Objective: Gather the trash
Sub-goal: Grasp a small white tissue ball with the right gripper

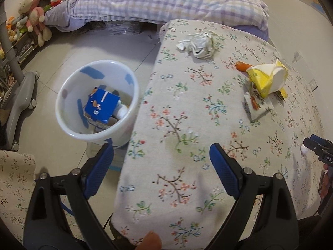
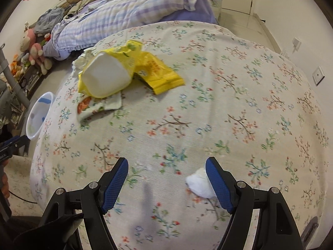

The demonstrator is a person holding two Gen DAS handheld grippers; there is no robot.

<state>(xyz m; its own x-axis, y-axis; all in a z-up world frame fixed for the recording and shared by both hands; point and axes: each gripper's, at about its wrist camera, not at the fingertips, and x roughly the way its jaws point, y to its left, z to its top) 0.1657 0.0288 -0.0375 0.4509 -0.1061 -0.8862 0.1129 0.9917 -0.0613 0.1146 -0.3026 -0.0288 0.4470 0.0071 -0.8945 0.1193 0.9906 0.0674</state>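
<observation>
- Tissue wad (image 2: pixel 198 184) lying on the floral tablecloth (image 2: pixel 229 83), just beside the right gripper (image 2: pixel 166 179), touching or nearly touching its right-hand finger, inside the gap.
- Standing wide apart on both grippers, jaws gripping nothing; left gripper (image 1: pixel 161 162) hanging over the table edge.
- Sitting farther off: yellow wrapper (image 2: pixel 116 73), long axis running left to right.
- Showing only in the left view: crumpled paper (image 1: pixel 198 44) and the white bin (image 1: pixel 97 102) already holding a blue carton (image 1: pixel 102 106).

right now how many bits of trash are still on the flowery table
5, though more may hide under the pile: crumpled paper at the far end, yellow wrapper over a white tray and a printed wrapper, and a white wad by the right gripper.
</observation>
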